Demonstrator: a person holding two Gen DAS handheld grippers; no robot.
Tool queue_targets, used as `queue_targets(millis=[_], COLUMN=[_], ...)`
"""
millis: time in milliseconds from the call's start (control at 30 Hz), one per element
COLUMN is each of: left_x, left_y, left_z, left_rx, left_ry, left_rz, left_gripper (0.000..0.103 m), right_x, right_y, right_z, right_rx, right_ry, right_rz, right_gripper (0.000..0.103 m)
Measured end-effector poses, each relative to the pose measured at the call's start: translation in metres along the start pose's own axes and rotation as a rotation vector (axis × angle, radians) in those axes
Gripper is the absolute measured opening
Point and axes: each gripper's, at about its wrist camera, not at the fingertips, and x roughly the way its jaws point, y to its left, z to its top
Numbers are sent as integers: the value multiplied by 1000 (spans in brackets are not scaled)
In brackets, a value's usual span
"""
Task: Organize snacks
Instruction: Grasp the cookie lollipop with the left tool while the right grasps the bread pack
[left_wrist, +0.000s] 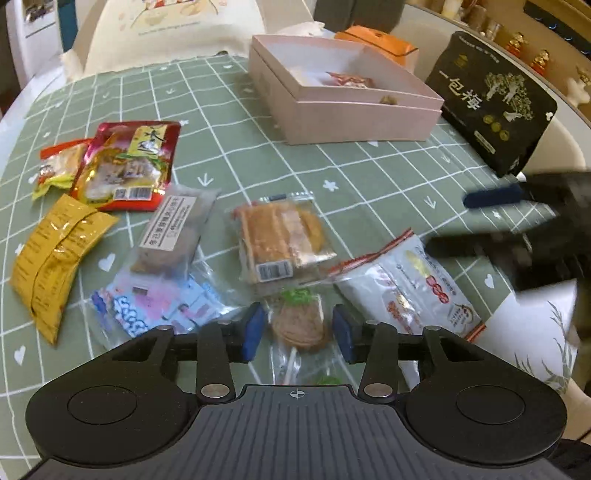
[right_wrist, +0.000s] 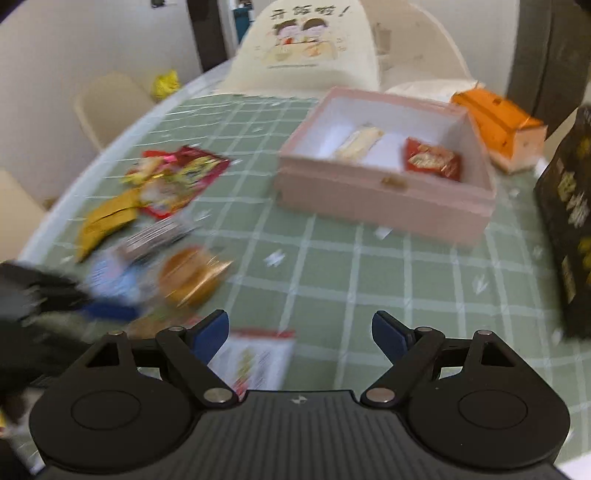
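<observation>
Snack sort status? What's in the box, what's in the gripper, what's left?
Done: two packets lie in the pink box, a red packet and a pale packet.
In hand: the left gripper straddles a lollipop; pads not visibly pressing. The right gripper is open and empty.
Left: about eight packets on the green cloth, including the yellow packet and white pouch.

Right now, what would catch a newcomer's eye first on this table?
Probably the open pink box toward the far side of the green checked tablecloth, already holding a red packet. Next, the heap of bright snack packets on the left, like the yellow one. Close by, the left gripper straddles a wrapped lollipop.
</observation>
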Motion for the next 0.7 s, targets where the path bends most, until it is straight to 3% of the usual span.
queue_targets(millis=[233,500,567,633,700], left_x=[-14,-21,-21,-21,-21], left_y=[24,25,23,23,23], left_z=[-13,-23,-23,-23,-23], left_rx=[-79,-128,-128,-128,-126], left_ry=[17,-6,-5,0,7], left_rz=[61,70,66,60,56], left_gripper=[42,42,43,43,43], right_x=[2,50,69,87,91], right_y=[33,48,62,78,89], right_z=[-18,27,36,39,39], right_rx=[-23,135,100,27,-44], right_ry=[16,9,38,94,88], right_rz=[55,37,54,7,-16], right_gripper=[85,86,86,87,82])
